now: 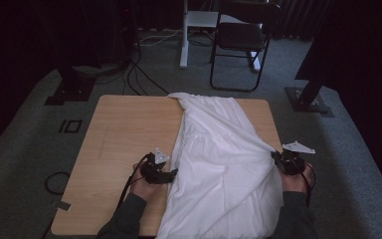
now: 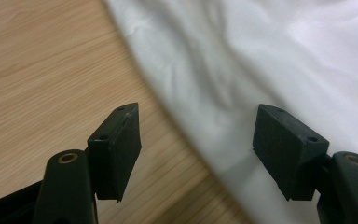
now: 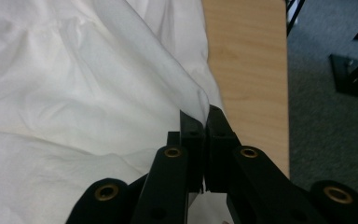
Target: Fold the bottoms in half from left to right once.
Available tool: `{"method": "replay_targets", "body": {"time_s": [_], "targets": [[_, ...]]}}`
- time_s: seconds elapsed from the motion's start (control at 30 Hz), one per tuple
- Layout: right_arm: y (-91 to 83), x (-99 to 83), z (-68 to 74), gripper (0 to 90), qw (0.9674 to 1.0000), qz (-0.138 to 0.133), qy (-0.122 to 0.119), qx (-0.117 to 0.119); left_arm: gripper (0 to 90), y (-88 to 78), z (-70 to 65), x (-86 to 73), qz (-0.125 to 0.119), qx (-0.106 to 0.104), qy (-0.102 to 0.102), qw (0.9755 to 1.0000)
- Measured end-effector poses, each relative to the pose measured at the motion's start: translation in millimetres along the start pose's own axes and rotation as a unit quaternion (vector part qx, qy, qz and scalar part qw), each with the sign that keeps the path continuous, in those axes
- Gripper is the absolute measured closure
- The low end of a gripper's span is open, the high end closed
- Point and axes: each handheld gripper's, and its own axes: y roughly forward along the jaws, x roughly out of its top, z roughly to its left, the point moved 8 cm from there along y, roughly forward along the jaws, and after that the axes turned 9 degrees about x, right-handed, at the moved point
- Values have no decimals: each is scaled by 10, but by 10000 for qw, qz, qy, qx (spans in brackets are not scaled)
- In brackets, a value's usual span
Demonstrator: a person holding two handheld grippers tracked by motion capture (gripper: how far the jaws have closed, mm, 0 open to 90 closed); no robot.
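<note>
**On the wooden table: white cloth pinched at its right edge**

At the table's (image 1: 124, 129) near edge, the right gripper (image 1: 280, 158) clamps the white cloth (image 1: 219, 159); the left gripper (image 1: 171, 174) gapes over its left hem. Grey carpet (image 1: 25, 149) surrounds the table, with a black folding chair (image 1: 241, 37) beyond.

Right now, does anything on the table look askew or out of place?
The white cloth lies crumpled and slanted, its near end hanging over the table edge. The right claw pinches its edge into a taut ridge.
</note>
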Motion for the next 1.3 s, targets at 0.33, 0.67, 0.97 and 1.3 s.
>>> {"method": "replay_targets", "body": {"time_s": [0.33, 0.67, 0.97, 1.3], "targets": [[321, -364, -157, 865, 9979, 451, 428, 186, 474, 223, -241, 35, 292, -71, 440, 9986], [397, -421, -85, 858, 9968, 585, 491, 215, 873, 248, 8, 55, 501, 380, 454, 9970], [547, -301, 141, 846, 9960, 552, 426, 558, 881, 288, 704, 4, 738, 1080, -229, 9911], [668, -9, 292, 872, 9967, 331, 200, 718, 883, 257, 1103, 12, 735, 1490, -659, 9839]]}}
